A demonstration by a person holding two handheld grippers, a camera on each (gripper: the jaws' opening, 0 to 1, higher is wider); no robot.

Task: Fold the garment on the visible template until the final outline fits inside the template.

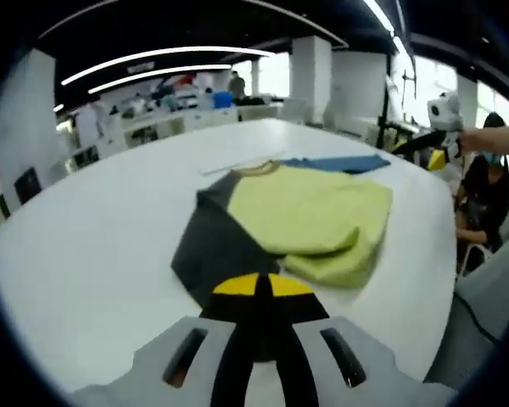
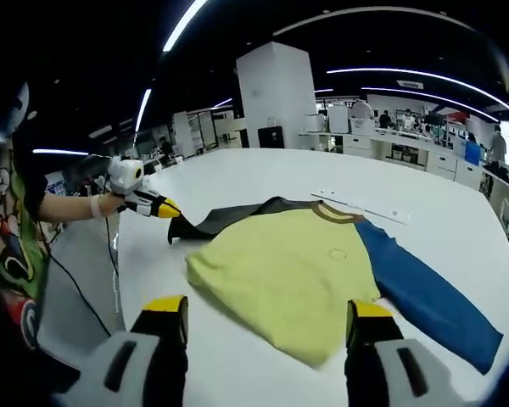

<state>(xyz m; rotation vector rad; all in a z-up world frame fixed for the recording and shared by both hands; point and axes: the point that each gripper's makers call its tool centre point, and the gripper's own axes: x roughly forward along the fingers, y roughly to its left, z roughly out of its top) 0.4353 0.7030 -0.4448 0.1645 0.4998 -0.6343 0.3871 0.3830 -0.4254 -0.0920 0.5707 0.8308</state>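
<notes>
A long-sleeved shirt lies on the white table (image 1: 85, 254), with a yellow-green body (image 1: 310, 212), a dark grey sleeve (image 1: 212, 246) and a blue sleeve (image 1: 339, 163). The body is doubled over on itself near the hem. My left gripper (image 1: 259, 284) is shut on the end of the dark grey sleeve; from the right gripper view it (image 2: 168, 208) sits at that sleeve's tip (image 2: 195, 227). My right gripper (image 2: 267, 309) is open, its jaws wide apart over the yellow hem (image 2: 288, 288), beside the blue sleeve (image 2: 424, 297). A thin white strip (image 2: 360, 206) lies past the collar.
The table edge (image 2: 123, 254) runs close to the left gripper, with a cable (image 2: 76, 288) hanging beside it. A seated person (image 1: 488, 195) is beyond the table's far side. Desks, pillars and other people fill the background.
</notes>
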